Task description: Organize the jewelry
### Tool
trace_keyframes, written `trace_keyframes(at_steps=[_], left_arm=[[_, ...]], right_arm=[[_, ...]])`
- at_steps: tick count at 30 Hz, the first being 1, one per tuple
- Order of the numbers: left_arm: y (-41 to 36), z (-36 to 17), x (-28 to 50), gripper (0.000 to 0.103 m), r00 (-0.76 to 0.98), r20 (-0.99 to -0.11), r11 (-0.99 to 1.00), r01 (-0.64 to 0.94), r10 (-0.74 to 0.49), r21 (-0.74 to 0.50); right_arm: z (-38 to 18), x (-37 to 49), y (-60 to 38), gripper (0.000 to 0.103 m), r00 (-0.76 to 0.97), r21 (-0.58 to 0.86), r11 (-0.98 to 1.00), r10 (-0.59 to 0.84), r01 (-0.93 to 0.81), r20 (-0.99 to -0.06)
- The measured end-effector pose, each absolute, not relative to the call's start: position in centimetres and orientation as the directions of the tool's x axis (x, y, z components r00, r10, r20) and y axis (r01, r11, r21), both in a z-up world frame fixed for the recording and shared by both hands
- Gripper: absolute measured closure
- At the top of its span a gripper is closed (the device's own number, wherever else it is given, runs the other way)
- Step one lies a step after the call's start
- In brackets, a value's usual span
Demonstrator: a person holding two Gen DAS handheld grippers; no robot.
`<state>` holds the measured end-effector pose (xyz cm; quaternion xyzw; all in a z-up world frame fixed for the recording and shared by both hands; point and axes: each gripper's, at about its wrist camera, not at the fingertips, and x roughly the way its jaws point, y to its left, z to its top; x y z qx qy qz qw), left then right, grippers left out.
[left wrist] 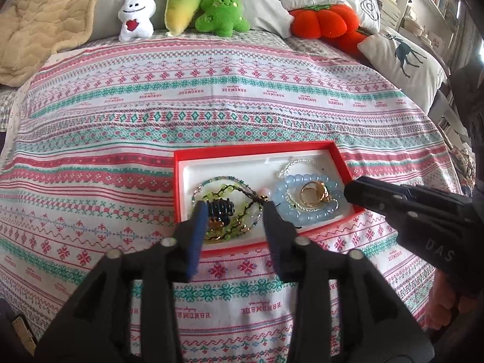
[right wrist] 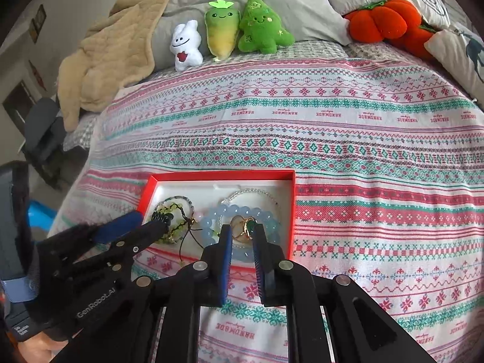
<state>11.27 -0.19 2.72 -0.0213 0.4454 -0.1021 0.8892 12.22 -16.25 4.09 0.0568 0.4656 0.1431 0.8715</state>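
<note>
Lower centre of both views: red tray (left wrist: 341,163) of jewelry on patterned bedspread (left wrist: 211,90). Left gripper (left wrist: 236,211) parted wide, holding nothing. Right gripper (right wrist: 243,236) narrow, also holding nothing.

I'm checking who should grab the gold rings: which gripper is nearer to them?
Right. The right gripper hangs just over the gold rings, jaws slightly apart, holding nothing. The left gripper is open over the green bead bracelet at the tray's other end.
</note>
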Motion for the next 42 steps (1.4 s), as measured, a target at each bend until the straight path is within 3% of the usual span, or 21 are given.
trace_keyframes(at_steps=[5, 8, 9, 14, 18, 42], left_arm=[[0.6, 3.5, 9.9, 0.028, 0.599, -0.788, 0.989, 0.117, -0.143, -0.091], [1.3, 3.5, 8.8, 0.019, 0.587, -0.803, 0.995, 0.071, -0.103, -0.076], [1.4, 3.4, 8.4, 0.018, 0.578, -0.811, 0.996, 0.057, -0.091, -0.070], [2.0, 2.7, 6.2, 0.004, 0.531, -0.847, 0.999, 0.004, -0.035, -0.038], [1.9, 2.4, 4.9, 0.002, 0.499, -0.866, 1.000, 0.003, -0.004, -0.002], [1.2, 1.9, 4.3, 0.001, 0.463, -0.886, 1.000, 0.017, -0.030, -0.025]], right_arm=[[4.8, 10.5, -16.8, 0.085, 0.514, 0.201, 0.961, 0.272, -0.191, -0.814], [4.6, 9.1, -17.1, 0.063, 0.493, 0.160, 0.969, 0.234, -0.189, -0.838], [4.6, 8.7, -17.2, 0.044, 0.492, 0.149, 0.971, 0.224, -0.186, -0.841], [5.1, 6.4, -17.7, 0.035, 0.492, 0.120, 0.979, 0.187, -0.164, -0.850], [4.9, 5.0, -17.5, 0.018, 0.450, 0.088, 0.987, 0.140, -0.135, -0.882], [3.7, 5.1, -16.8, 0.015, 0.426, 0.040, 0.994, 0.080, -0.103, -0.901]])
